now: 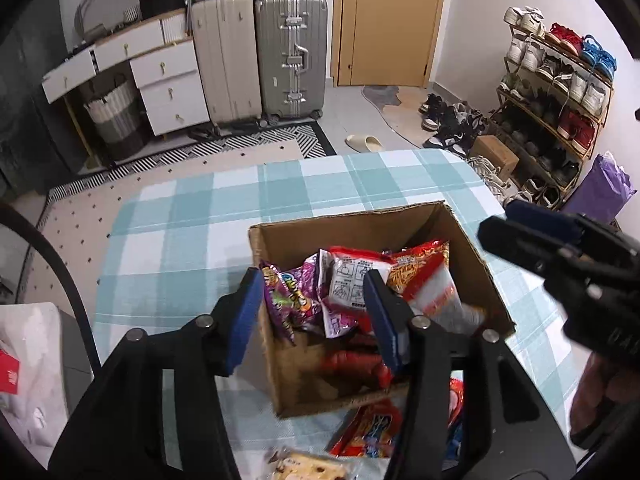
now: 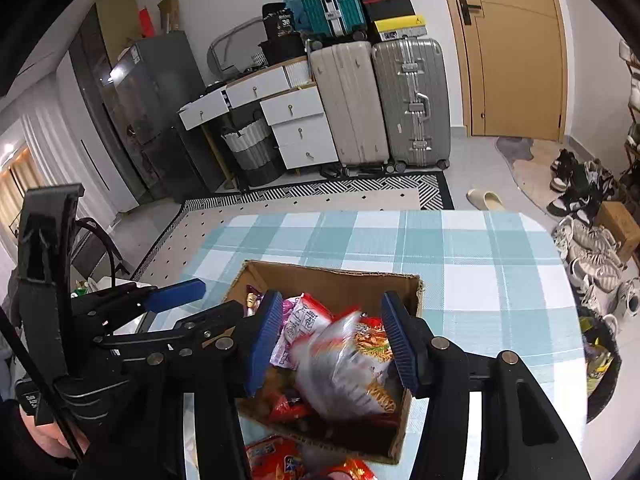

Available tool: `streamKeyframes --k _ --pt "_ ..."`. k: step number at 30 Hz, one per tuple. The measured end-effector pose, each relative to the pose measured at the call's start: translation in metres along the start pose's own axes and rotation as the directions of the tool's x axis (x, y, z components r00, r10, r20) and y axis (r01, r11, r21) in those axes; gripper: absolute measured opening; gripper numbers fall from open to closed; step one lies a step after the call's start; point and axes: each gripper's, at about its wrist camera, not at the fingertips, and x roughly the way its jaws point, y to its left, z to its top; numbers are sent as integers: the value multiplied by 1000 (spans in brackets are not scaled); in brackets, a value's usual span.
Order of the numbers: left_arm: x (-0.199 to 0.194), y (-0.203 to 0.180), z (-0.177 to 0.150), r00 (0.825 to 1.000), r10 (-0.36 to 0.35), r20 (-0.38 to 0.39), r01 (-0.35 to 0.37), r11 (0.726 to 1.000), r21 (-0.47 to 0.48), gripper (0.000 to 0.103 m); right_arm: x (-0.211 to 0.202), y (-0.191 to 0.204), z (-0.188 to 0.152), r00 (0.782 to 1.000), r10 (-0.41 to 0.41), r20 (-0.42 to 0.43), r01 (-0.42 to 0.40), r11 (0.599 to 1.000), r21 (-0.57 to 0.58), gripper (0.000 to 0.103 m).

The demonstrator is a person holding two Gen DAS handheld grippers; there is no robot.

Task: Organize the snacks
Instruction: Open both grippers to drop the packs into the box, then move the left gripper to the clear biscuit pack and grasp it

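Both my jaws stand apart, empty, above the cardboard box (image 1: 472, 264). The noodle packet (image 2: 352, 364) lies directly beneath my right gripper (image 2: 332, 340), nearer than my left gripper (image 1: 312, 316).

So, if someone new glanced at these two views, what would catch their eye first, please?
Probably the open cardboard box in the middle of the teal-checked table, crammed with bright red and purple snack packets. Both blue-padded grippers, left and right, hover open over it. Behind the table, suitcases stand against the wall beside a wooden door.
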Motion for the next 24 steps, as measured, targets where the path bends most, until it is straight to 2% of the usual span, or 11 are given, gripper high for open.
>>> streamKeyframes --k 2,6,8,10,12,15,17,22,24 --pt "-16 2 -5 1000 12 25 -12 1000 -4 56 -13 2 0 1000 -5 12 5 1000 -6 53" --pt "-54 5 -23 996 17 92 -14 999 -33 74 -45 8 -2 999 -4 43 4 1000 1 53" --pt "-73 6 -36 993 21 117 -16 999 -41 75 -61 10 -5 998 -4 57 4 1000 7 56" --pt "-88 7 -49 992 36 122 -31 999 -37 75 -78 13 -11 997 -3 78 2 1000 9 65" --pt "-101 8 -61 989 69 130 -65 997 -35 75 -92 19 -18 996 -5 87 5 1000 -5 68" --pt "-124 11 -80 985 86 147 -79 995 -54 81 -109 26 -31 996 -10 89 12 1000 -27 68" --pt "-136 12 -90 983 83 164 -72 995 -70 81 -121 31 -43 996 -7 89 10 999 -36 70" --pt "-165 10 -116 970 131 206 -126 991 -35 81 -145 40 -68 993 13 113 -8 999 -43 83" --pt "-176 10 -123 967 136 216 -132 991 -30 84 -157 44 -77 992 25 122 -19 998 -52 87"
